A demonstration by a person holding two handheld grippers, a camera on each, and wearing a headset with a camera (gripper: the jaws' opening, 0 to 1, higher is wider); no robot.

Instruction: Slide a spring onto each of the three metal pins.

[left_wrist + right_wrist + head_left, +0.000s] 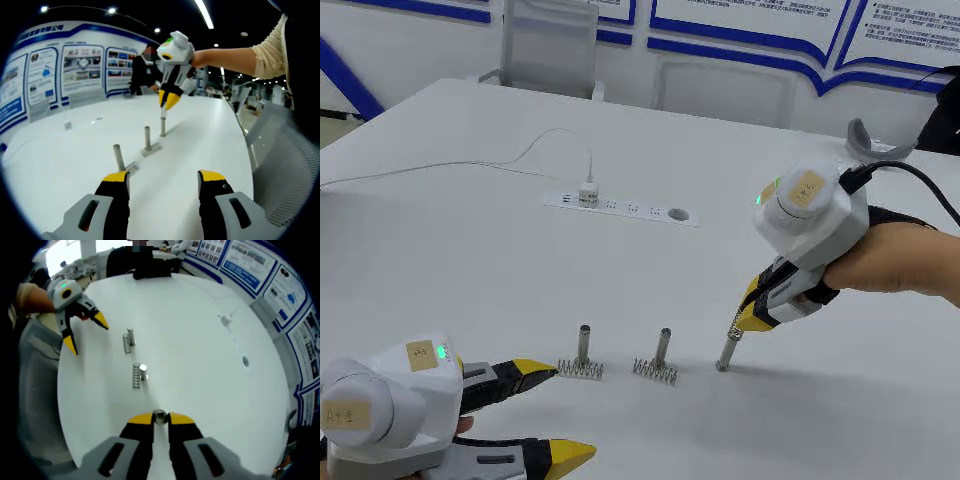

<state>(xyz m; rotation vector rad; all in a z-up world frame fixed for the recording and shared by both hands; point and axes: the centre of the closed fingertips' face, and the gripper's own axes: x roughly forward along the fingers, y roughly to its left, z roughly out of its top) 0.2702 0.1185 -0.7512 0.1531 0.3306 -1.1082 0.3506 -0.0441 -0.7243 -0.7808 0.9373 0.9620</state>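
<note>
The right gripper pinches a spring atop the pin below its jaws. Next it should slide straight down. The left gripper is wide open.

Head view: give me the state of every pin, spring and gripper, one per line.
Left pin: upright, bare.
Middle pin: upright, bare.
Right pin: standing, third spring at its top.
Left spring: lying flat by the left pin's base.
Middle spring: lying flat by the middle pin's base.
Third spring: held by the right gripper.
Right gripper: shut on it.
Left gripper: open, holding nothing.
</note>
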